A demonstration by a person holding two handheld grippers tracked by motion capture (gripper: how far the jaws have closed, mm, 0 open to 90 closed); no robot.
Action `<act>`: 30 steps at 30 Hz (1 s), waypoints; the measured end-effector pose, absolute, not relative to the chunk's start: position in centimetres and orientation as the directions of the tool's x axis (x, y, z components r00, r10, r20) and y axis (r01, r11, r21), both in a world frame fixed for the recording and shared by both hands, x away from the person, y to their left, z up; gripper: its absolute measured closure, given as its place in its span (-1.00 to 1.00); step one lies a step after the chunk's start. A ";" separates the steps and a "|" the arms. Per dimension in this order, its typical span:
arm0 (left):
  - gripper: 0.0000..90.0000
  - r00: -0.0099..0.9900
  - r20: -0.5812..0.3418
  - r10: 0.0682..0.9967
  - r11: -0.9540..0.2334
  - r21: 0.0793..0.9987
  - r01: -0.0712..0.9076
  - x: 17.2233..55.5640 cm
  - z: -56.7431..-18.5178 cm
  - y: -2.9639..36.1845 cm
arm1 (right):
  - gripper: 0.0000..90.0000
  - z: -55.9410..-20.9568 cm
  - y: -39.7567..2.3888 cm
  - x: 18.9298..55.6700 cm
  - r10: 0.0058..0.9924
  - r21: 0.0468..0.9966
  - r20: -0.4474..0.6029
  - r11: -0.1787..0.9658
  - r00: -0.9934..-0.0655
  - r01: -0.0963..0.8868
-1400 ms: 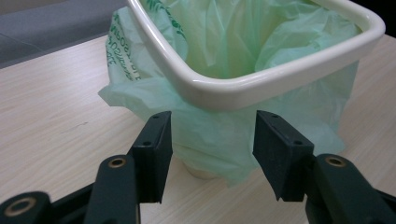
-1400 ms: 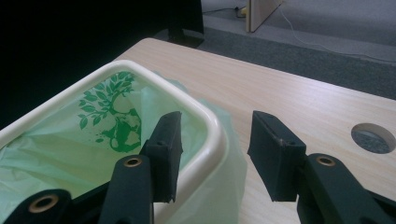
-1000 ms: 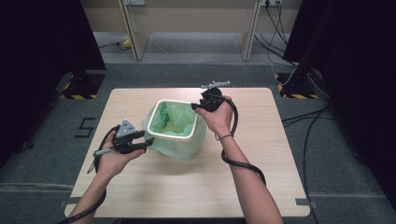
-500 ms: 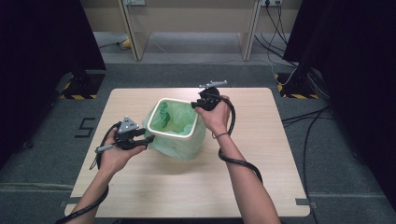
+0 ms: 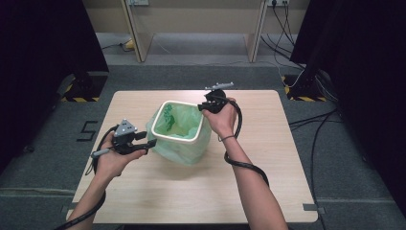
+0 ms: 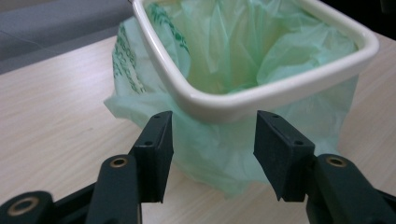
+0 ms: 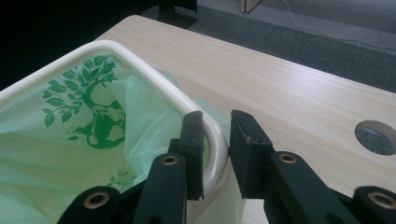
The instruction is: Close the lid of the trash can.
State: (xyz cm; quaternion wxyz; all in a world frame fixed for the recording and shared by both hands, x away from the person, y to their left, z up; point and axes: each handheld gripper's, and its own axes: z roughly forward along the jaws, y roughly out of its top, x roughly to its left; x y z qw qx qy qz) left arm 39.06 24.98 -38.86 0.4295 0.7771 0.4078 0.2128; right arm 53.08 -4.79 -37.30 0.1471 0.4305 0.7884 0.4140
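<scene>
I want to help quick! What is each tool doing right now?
Left tool: open, in front of the bin, holding nothing.
Right tool: jaws have just been closing on the bin's rim.

Upright white bin [image 5: 178, 125], green bag [image 5: 184, 148] lining it, mid-table

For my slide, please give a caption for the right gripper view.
Right hand-held gripper closing astride white bin rim, green liner inside.
</scene>
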 end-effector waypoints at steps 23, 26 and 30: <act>0.50 0.498 -0.075 0.864 -0.237 0.811 0.534 45.8 -38.0 23.0 | 0.76 -37.5 -4.8 53.6 0.811 0.795 0.095 0.287 -0.578 0.534; 0.52 0.501 -0.035 0.865 -0.269 0.810 0.521 45.6 -38.2 22.8 | 0.76 -37.9 -4.8 53.5 0.810 0.796 0.086 0.294 -0.580 0.529; 0.53 0.499 -0.023 0.866 -0.275 0.811 0.516 45.5 -38.3 22.8 | 0.74 -37.9 -5.0 53.3 0.811 0.797 0.098 0.283 -0.577 0.534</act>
